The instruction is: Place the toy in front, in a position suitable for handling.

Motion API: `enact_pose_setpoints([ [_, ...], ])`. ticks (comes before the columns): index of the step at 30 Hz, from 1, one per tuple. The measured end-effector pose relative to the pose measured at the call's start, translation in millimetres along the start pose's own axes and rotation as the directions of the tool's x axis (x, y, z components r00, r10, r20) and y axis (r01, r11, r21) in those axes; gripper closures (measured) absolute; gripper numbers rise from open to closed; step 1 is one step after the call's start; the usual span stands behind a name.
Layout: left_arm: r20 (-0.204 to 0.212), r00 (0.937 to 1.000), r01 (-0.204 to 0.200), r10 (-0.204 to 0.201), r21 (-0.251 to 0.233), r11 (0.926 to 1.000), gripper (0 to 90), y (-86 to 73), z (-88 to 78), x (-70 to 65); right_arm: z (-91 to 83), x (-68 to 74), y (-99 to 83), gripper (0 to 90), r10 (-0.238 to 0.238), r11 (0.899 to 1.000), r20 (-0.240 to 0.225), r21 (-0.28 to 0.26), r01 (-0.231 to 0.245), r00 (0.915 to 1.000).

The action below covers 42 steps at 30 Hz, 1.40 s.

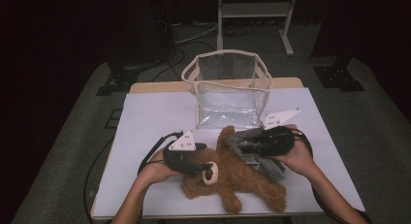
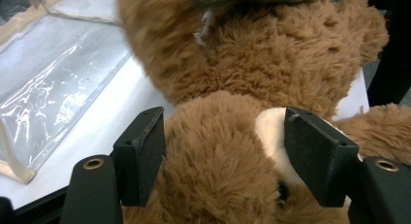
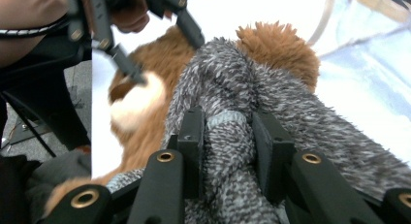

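A brown teddy bear (image 1: pixel 242 180) lies on the white table (image 1: pixel 150 117), its pale muzzle (image 1: pixel 211 173) toward the left. My left gripper (image 1: pixel 206 167) is shut on the bear's head; in the left gripper view both pads (image 2: pixel 145 156) press into the fur of the teddy bear (image 2: pixel 228 151). A grey fuzzy garment (image 1: pixel 271 169) lies over the bear's body. My right gripper (image 1: pixel 233 142) is shut on a fold of that grey garment (image 3: pixel 228 136), lifted a little above the bear (image 3: pixel 276 44).
A clear plastic bag (image 1: pixel 261 88) with beige trim stands open at the back middle of the table, just behind the bear. Its clear wall (image 2: pixel 53 93) lies close to the left gripper. Dark floor, cables and a stand's legs (image 1: pixel 286 35) lie beyond the table.
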<state>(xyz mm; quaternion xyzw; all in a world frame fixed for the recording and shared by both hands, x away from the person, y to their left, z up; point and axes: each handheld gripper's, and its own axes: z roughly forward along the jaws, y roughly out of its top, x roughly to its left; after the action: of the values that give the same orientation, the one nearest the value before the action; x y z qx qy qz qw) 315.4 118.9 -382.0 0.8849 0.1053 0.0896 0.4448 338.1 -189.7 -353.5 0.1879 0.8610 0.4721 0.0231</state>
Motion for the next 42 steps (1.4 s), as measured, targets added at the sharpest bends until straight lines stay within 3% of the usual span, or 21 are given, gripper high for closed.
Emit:
enact_pose_setpoints([
  [2,0.006,1.0,-0.007,0.007,0.002,1.0,32.0,0.2,0.1,-1.1,12.8,-1.9,4.4,67.6,-0.001,1.0,0.0,0.018,0.001,1.0],
  [6,0.013,0.9999,-0.008,0.008,0.004,1.0,32.0,0.4,-1.2,-1.9,21.4,-3.6,-1.7,67.5,0.011,0.998,0.017,0.064,-0.012,0.9998],
  [7,0.019,0.9998,-0.009,0.009,0.005,0.9999,32.0,0.4,-1.7,-2.2,21.2,-7.1,-8.1,67.8,0.05,0.997,0.004,0.067,-0.05,0.9988],
  [12,0.033,0.9994,-0.014,0.014,0.005,0.9999,32.4,0.8,-2.2,-5.6,17.0,-6.7,-18.6,68.1,0.072,0.996,-0.012,0.049,-0.071,0.9973],
  [14,0.032,0.9992,-0.026,0.025,0.015,0.9995,32.5,1.7,-0.4,-6.6,15.6,-3.7,-16.2,68.0,0.063,0.997,-0.002,0.052,-0.063,0.998],
  [18,0.028,0.9988,-0.04,0.04,0.026,0.9988,32.6,2.5,0.6,-7.3,10.9,1.3,8.9,68.2,0.016,0.999,0.042,0.036,-0.018,0.999],
  [21,0.029,0.9989,-0.038,0.037,0.023,0.999,32.6,2.6,0.9,-8.3,13.6,-1.3,18.9,68.2,0.014,0.999,0.046,0.035,-0.016,0.9989],
  [26,0.029,0.9986,-0.044,0.043,0.023,0.9988,32.5,2.8,1.2,-10.3,32.7,-8.2,30.6,67.9,0.03,0.998,0.026,0.053,-0.031,0.9992],
  [27,0.03,0.9986,-0.045,0.044,0.024,0.9987,32.6,2.7,1.0,-10.2,36.3,-8.7,30.6,67.9,0.029,0.998,0.024,0.06,-0.03,0.9993],
  [29,0.029,0.9984,-0.049,0.048,0.026,0.9985,32.5,2.7,0.8,-9.9,47.3,-9.2,23.8,68.1,0.041,0.99,0.024,0.135,-0.044,0.9989],
  [30,0.03,0.9984,-0.05,0.049,0.026,0.9984,32.5,2.8,0.8,-10.0,47.3,-9.2,23.8,68.1,0.041,0.99,0.024,0.135,-0.044,0.9989],
  [32,0.033,0.998,-0.055,0.054,0.026,0.9981,32.5,2.9,1.2,-10.1,53.2,-10.1,14.2,68.4,0.057,0.981,0.01,0.188,-0.057,0.9983],
  [36,0.033,0.9979,-0.057,0.056,0.028,0.998,32.5,3.9,1.8,-10.9,42.1,-8.9,14.2,68.5,0.063,0.984,0.005,0.165,-0.063,0.998],
  [37,0.033,0.9979,-0.056,0.055,0.028,0.998,32.5,3.7,1.6,-10.8,33.6,-5.2,19.2,68.5,0.049,0.991,0.003,0.126,-0.049,0.9988],
  [42,0.034,0.9984,-0.045,0.045,0.015,0.9989,32.5,2.1,1.6,-10.0,15.0,5.6,23.4,68.2,0.031,0.998,-0.016,0.06,-0.03,0.9994],
])
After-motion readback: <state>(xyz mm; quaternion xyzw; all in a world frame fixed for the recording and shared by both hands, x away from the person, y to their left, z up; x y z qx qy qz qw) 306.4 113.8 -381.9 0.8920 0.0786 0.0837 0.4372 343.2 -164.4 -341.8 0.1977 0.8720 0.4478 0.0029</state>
